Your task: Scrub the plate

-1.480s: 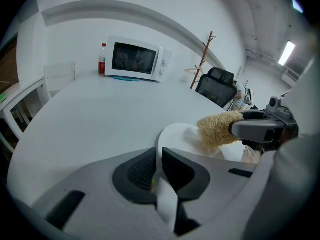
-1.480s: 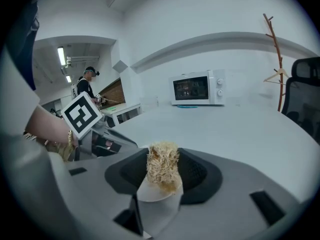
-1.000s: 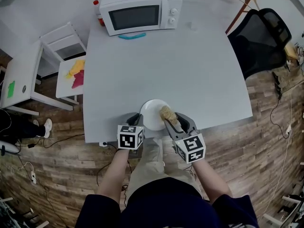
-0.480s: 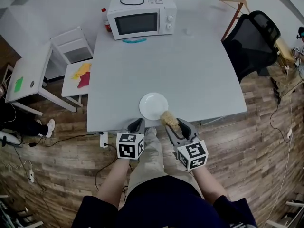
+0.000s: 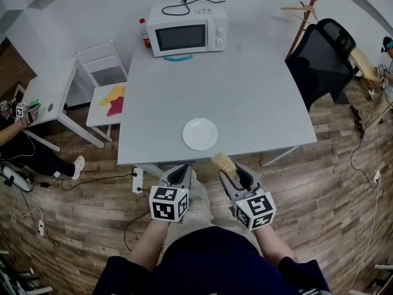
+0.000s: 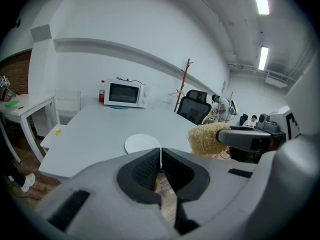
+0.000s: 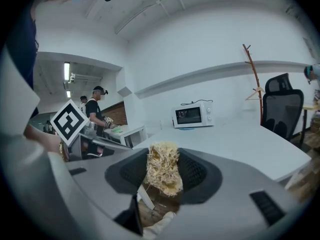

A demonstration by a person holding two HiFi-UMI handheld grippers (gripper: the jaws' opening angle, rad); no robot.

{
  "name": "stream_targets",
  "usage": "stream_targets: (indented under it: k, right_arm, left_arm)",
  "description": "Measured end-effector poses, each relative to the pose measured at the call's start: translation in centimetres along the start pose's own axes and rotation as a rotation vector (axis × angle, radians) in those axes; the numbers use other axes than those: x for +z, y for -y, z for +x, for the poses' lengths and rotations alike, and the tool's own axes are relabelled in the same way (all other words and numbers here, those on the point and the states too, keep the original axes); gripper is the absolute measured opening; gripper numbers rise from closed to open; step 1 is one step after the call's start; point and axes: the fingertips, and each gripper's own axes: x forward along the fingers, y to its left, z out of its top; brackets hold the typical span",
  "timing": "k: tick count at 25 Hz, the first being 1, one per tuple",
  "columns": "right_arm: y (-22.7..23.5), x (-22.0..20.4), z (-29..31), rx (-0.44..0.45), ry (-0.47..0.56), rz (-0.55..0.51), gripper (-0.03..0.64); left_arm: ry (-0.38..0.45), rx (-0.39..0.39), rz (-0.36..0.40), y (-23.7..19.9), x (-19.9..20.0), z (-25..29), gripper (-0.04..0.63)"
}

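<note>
A white plate (image 5: 200, 133) lies on the grey table (image 5: 245, 97) near its front edge; the left gripper view shows the plate (image 6: 142, 143) past the jaws. Both grippers hang off the table, in front of its edge. My left gripper (image 5: 177, 174) is shut with nothing between its jaws, which meet tip to tip. My right gripper (image 5: 232, 167) is shut on a tan loofah scrubber (image 5: 223, 163), seen close in the right gripper view as a fibrous loofah scrubber (image 7: 162, 168) wedged between the jaws. Neither gripper touches the plate.
A white microwave (image 5: 187, 32) stands at the table's far edge with a teal item (image 5: 178, 58) before it and a red-capped bottle (image 5: 145, 33) beside it. A black office chair (image 5: 322, 59) is at the right, white side tables (image 5: 104, 85) at the left. Another person's hands (image 5: 24, 115) show far left.
Both grippers have drawn back from the plate and off the table edge toward the person; the scrubber left the plate. The head camera has also pulled back, showing more of the room.
</note>
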Motion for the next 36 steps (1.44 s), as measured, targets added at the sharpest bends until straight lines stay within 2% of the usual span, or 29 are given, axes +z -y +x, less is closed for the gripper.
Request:
stream_targets:
  k: [8,22,36]
  right_arm:
    - [-1.6,-0.6,-2.7,-0.012,0.026,0.014,0.179]
    - [-2.3,-0.3,-4.0,-0.035,0.052,0.012,0.179]
    - [-1.8,0.3,-4.1,-0.04,0.076,0.034,0.179]
  left_arm:
    - [0.003,-0.024,0.008,1.5,-1.6,-2.0,0.02]
    - [0.017,-0.066,0.029,3.2,-1.7,-2.3,0.02]
    - [0.02,-0.064,-0.008,3.2,-2.3,-2.5,0.02]
